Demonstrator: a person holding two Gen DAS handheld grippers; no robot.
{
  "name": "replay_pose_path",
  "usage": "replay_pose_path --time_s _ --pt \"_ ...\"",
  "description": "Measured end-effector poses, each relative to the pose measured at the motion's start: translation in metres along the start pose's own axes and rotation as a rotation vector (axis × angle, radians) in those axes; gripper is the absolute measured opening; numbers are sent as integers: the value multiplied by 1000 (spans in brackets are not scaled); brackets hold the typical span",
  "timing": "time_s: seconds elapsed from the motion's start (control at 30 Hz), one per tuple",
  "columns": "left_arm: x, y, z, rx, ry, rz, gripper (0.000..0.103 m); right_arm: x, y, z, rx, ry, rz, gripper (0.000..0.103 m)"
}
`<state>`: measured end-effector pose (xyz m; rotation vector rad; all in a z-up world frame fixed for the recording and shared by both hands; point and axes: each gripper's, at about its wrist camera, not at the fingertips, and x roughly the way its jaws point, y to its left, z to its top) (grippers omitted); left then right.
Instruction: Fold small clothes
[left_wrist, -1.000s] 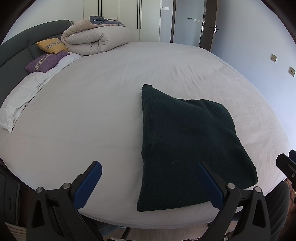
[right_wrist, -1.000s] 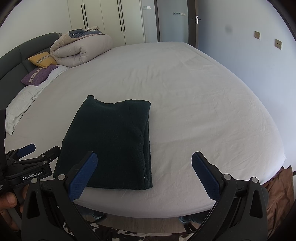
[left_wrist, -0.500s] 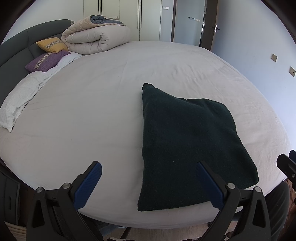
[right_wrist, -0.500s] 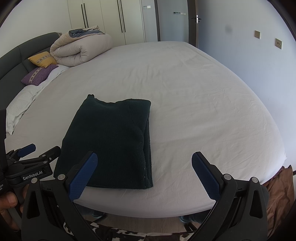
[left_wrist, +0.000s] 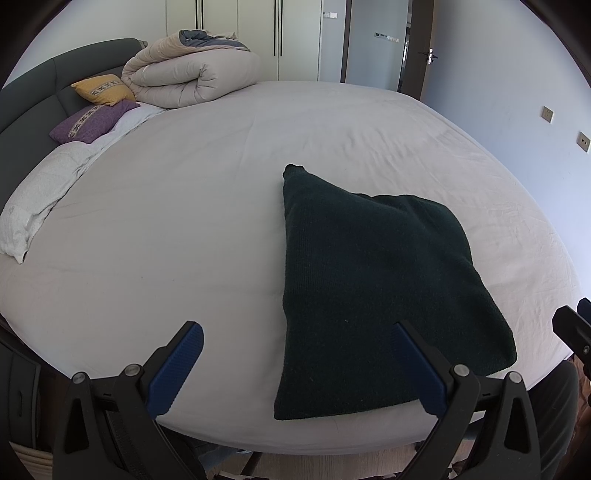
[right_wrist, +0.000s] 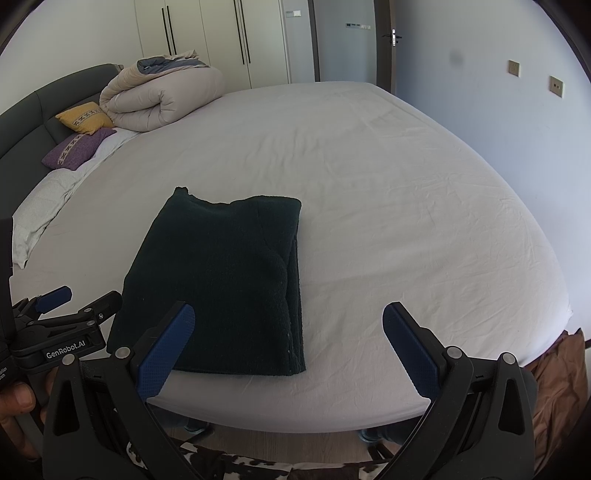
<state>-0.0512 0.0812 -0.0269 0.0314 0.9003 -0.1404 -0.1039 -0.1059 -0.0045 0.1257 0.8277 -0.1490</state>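
Folded garment on the bed, both jaws spread and empty

The dark sweater (right_wrist: 221, 280) lies near the bed (right_wrist: 406, 206) edge; left gripper (left_wrist: 295, 363) and right gripper (right_wrist: 288, 345) hover apart; check its uneven 12 o'clock corner, then square it.

— Where does the folded garment (right_wrist: 225, 284) lie?
— On the bed (right_wrist: 388, 206), near its front edge, left of centre in the right wrist view.
— And behind it?
— Far back left, a rolled duvet (right_wrist: 162, 96); two cushions (right_wrist: 83, 138) before it, against the headboard (right_wrist: 33, 110).
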Motion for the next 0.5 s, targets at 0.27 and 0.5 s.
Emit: replay_pose_path --time_s 0.27,0.5 --pt "0 0 -1 3 3 -1 103 0 1 0 1 1 2 103" --pt "0 0 -1 5 -5 9 103 1 2 -1 1 6 2 103"
